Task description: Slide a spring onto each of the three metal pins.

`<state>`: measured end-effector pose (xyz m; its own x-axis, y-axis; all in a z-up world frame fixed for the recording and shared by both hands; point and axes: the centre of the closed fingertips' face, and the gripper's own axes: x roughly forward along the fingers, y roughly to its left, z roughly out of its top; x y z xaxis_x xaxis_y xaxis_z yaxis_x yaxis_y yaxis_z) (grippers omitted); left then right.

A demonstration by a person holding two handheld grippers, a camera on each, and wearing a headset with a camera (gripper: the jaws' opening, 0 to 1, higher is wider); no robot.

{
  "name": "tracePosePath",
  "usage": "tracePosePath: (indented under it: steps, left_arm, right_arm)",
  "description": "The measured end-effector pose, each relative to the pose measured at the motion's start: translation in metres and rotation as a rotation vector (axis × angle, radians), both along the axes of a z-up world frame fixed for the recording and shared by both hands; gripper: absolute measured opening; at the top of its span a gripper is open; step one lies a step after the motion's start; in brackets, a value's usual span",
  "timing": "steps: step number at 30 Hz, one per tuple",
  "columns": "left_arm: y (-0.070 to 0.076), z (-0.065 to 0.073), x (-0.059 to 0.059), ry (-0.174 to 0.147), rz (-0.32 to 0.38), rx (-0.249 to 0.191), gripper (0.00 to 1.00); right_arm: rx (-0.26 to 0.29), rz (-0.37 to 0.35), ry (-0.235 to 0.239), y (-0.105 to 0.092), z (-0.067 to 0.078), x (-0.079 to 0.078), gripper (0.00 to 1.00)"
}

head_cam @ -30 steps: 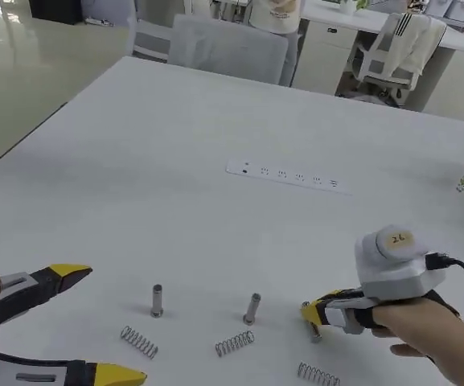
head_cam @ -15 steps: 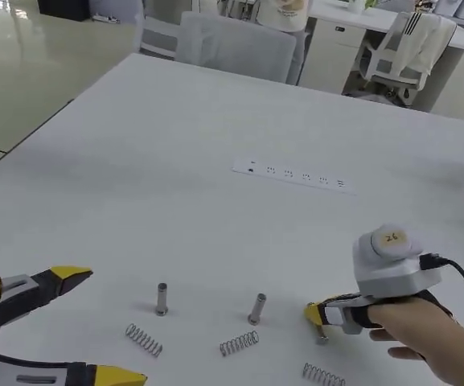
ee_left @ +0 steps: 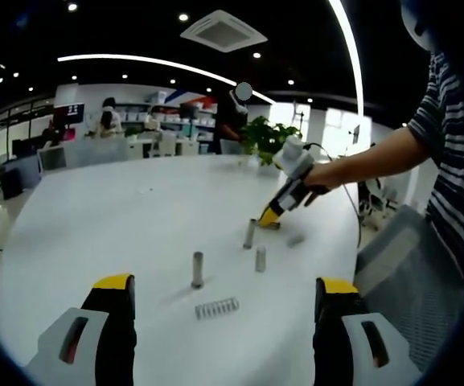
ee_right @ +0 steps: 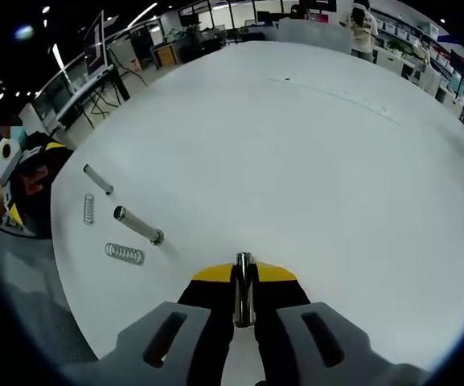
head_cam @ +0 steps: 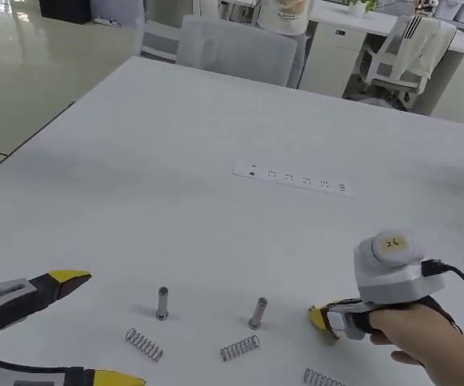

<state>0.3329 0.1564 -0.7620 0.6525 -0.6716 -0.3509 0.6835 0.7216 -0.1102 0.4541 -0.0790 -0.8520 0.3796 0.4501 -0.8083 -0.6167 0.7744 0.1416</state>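
1. Head view: white table (head_cam: 215, 129), with a power strip (head_cam: 292, 178) well beyond the work and a grey chair (head_cam: 232, 50) at the far edge. Left pin (head_cam: 162, 303) and middle pin (head_cam: 257, 313) upright and apart, long axes vertical. Three springs lying flat nearer the person: left spring (head_cam: 144, 344), middle spring (head_cam: 240, 348), right spring (head_cam: 322, 376). Right gripper (head_cam: 322, 318), held in a hand (head_cam: 416, 338), tip low over the table just right of the middle pin. Left gripper (head_cam: 95, 328) low at the left, jaws wide apart.
2. Left gripper view: jaws spread wide, nothing between them. Ahead, left pin (ee_left: 198, 269) and middle pin (ee_left: 260, 258) upright, left spring (ee_left: 217, 307) lying nearest. Farther on, third pin (ee_left: 249, 233) roughly upright at the right gripper's yellow tip. Striped sleeve (ee_left: 449, 121) at the right, potted plant (ee_left: 265, 137) behind.
3. Right gripper view: jaws pressed tight on the third pin (ee_right: 244, 301), long axis straight along the jaws, one end reaching just past the yellow tips. Off to the left, middle pin (ee_right: 137, 226) and left pin (ee_right: 97, 178), a spring beside each, with the left gripper at the edge.
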Motion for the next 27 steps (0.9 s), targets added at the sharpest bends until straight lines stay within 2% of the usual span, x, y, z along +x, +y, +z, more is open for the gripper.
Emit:
tracePosePath:
  steps: [13, 17, 27]
  left_arm:
    - [0.0, 0.003, 0.002, -0.009, 0.0, 0.002, 0.89]
    - [0.0, 0.003, 0.002, -0.01, 0.0, 0.001, 0.89]
    - [-0.001, 0.005, -0.001, -0.012, -0.002, 0.002, 0.89]
  right_arm:
    - [0.034, 0.011, -0.076, 0.0, 0.022, -0.008, 0.05]
    - [0.033, 0.015, -0.108, -0.002, 0.026, -0.007, 0.05]
    - [0.04, 0.024, -0.15, -0.005, 0.032, -0.012, 0.05]
